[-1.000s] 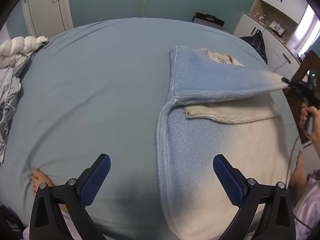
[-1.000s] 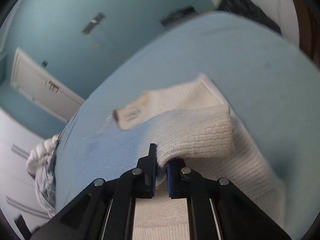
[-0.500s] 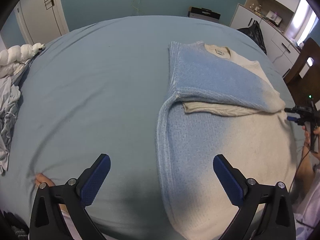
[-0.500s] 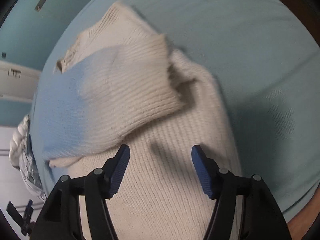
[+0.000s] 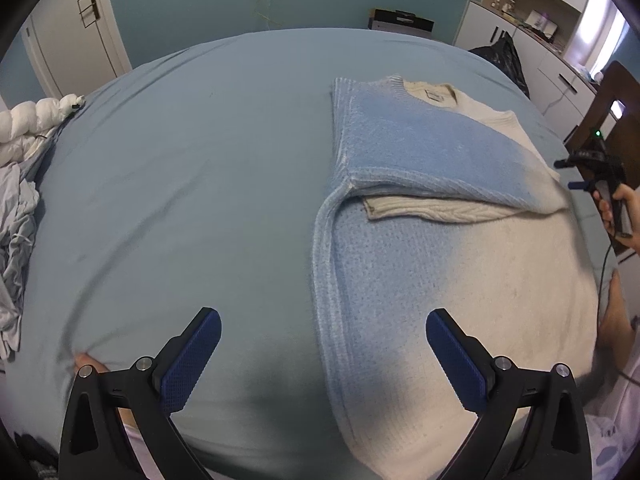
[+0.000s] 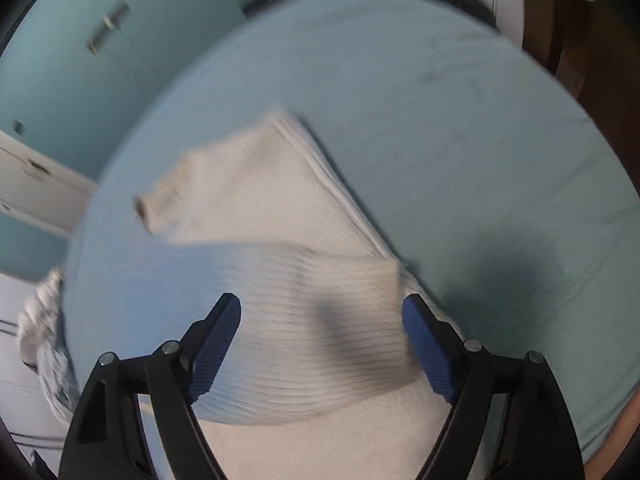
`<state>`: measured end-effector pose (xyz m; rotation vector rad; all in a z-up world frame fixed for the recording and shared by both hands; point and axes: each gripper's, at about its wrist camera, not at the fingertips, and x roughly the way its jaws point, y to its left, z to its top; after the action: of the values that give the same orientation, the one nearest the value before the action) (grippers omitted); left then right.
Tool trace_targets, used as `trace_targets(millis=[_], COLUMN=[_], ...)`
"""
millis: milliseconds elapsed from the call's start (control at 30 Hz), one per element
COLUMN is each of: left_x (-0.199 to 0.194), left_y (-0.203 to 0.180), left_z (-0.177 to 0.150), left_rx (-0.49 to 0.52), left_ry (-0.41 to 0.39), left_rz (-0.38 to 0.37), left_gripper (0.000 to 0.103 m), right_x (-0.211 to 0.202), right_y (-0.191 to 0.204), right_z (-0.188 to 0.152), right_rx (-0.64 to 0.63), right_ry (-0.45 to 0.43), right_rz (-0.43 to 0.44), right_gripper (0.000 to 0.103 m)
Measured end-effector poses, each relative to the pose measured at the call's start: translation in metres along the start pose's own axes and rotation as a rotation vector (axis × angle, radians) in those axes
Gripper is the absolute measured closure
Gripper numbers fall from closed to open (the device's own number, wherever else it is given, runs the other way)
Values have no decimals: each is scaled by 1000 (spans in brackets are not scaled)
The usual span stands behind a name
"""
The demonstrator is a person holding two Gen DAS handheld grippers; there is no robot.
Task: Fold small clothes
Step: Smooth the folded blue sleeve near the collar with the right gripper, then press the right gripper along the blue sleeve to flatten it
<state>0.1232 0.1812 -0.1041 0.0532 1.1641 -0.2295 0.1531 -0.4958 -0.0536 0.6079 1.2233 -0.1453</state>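
Observation:
A blue-to-cream knit sweater (image 5: 440,264) lies on the bed, its blue sleeve (image 5: 432,152) folded across the chest toward the right. In the right wrist view the same sleeve (image 6: 304,320) lies flat below my right gripper (image 6: 320,320), whose jaws are opening with nothing pressed between the pads. From the left wrist view the right gripper (image 5: 576,174) hovers just past the sleeve's cuff at the sweater's right edge. My left gripper (image 5: 320,336) stands open above the sweater's lower left edge, holding nothing.
The light blue bed sheet (image 5: 180,184) spreads wide to the left. Crumpled clothes (image 5: 16,216) and a white quilt (image 5: 32,120) sit at the left edge. A wooden chair (image 5: 616,96), cabinets (image 5: 532,40) and a black bag (image 5: 504,56) stand to the right.
The right gripper carried the sleeve across the sweater, let it go and opened wide. The sleeve dropped flat on the chest. The left gripper kept still.

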Motion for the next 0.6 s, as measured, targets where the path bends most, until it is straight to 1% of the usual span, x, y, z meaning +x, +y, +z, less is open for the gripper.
trace_targets(millis=[33,133,233,267,300,333,367,400,467,500,567,600], left_x=[1,4,3,3,4,4,5,6,7,7,5,4], left_y=[0,-1,-4,-4,-4,-4,-4,-3,-3,-3,-2,-2], left_z=[0,0,-1,-1,-1,-1,-1,-1,-1,-2,-1,-1], left_rx=[-4,-1,14,17,19,20,19,17,12,10,10,9], left_ry=[3,12,9,6,5,5,8,12,20,19,12,9], left_rz=[-2,6,12,13,14,14,16,17,21,20,20,19], left_gripper=[0,0,0,0,0,0,0,0,0,0,0,0], right_x=[10,24,34,36,35,33,31,29,24,15,-11,-20], right_y=[-1,-2,-6,-6,-4,3,8,19,39,43,51,53], right_z=[4,9,24,26,29,28,26,23,20,20,24,33], right_rx=[-11,-22,-32,-35,-63,-118,-168,-240,-317,-323,-329,-321], right_ry=[41,84,40,30,4,-21,-40,-80,-126,-165,-276,-302], right_rz=[-53,-77,-141,-142,-138,-145,-179,-250,-334,-337,-301,-302], right_gripper=[23,23,23,26,56,80,89,97,98,98,98,98])
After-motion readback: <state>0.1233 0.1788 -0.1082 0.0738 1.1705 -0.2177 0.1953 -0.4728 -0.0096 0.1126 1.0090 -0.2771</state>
